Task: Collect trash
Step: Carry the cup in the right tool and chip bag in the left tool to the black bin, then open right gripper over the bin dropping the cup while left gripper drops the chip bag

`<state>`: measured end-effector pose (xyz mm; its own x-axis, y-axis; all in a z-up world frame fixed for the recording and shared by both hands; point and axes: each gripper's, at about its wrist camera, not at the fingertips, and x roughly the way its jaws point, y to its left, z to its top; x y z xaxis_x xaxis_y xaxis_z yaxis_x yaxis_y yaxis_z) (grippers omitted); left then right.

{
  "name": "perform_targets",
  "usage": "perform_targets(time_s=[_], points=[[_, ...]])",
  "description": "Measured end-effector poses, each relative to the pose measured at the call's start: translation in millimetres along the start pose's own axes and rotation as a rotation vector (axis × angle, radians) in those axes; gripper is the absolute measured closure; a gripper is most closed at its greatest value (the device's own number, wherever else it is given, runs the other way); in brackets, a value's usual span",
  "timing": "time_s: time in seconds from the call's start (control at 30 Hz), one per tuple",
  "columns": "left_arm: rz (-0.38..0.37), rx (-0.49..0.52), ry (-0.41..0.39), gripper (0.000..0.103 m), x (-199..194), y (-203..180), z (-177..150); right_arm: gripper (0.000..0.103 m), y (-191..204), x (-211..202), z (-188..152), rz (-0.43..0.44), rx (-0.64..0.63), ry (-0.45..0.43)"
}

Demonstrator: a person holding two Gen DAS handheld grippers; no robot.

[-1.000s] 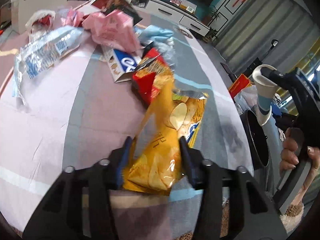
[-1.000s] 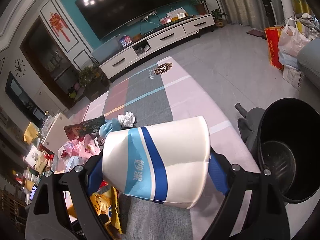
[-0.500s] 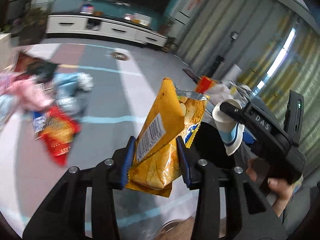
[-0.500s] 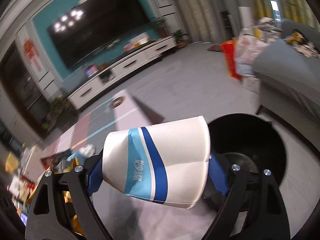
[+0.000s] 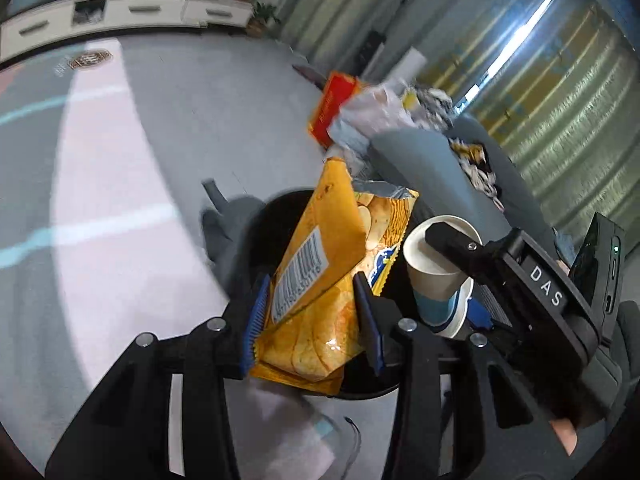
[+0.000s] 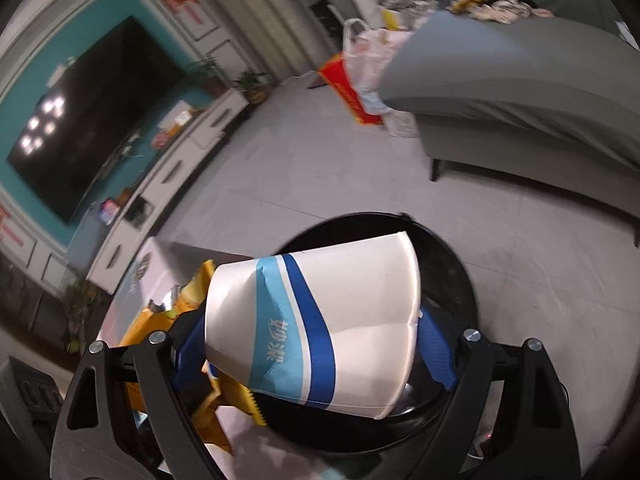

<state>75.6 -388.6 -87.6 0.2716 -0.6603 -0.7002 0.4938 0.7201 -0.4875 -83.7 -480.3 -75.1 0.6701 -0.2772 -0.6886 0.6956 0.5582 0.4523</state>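
Grey floor tiles, a long white TV cabinet (image 5: 120, 12) and a grey sofa (image 6: 520, 92) now fill the background where, a second ago, the striped bed cover strewn with wrappers was seen. Both grippers have been swung away from that litter and are now held over the black trash bin (image 6: 460, 280), whose dark mouth lies directly beneath the loads. The left gripper (image 5: 316, 316) is clamped narrowly on a yellow chip bag (image 5: 328, 280), its blue-padded fingers (image 5: 256, 320) pressing the foil from both sides; its jaws have just been opening a little, though the bag is still pinched between them. The right gripper (image 6: 312, 344) is spread wide around a white and blue paper cup (image 6: 320, 320), held on its side and dented where it is squeezed. Both pieces are judged ready for release into the bin.

From the left wrist view the cup's open mouth, the right gripper's black body and a fingertip of the person's hand (image 5: 564, 436) are shown, with the bin mostly hidden behind the bag. From the right wrist view the bin's rim and interior are laid open; something pale seems to lie at its bottom, but this is blurred. Only a crumpled edge of the chip bag is seen there.
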Motion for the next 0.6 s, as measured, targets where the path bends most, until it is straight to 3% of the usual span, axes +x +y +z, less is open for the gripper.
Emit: perform_targets(time_s=[0.1, 0.23, 0.33, 0.4, 0.6], points=[[0.010, 0.019, 0.030, 0.052, 21, -3, 0, 0.017, -10, 10, 1, -0.039, 0.021, 0.022], [0.012, 0.041, 0.080, 0.050, 39, -5, -3, 0.017, -15, 20, -2, -0.072, 0.037, 0.062], [0.014, 0.018, 0.082, 0.029, 41, 0, -4, 0.014, -15, 21, -2, -0.084, 0.050, 0.063], [0.004, 0.005, 0.068, 0.014, 35, 3, -4, 0.004, -12, 20, -3, -0.100, 0.034, 0.059], [0.008, -0.022, 0.018, 0.007, 1, 16, -1, 0.003, 2, 13, -4, -0.107, -0.007, 0.035]])
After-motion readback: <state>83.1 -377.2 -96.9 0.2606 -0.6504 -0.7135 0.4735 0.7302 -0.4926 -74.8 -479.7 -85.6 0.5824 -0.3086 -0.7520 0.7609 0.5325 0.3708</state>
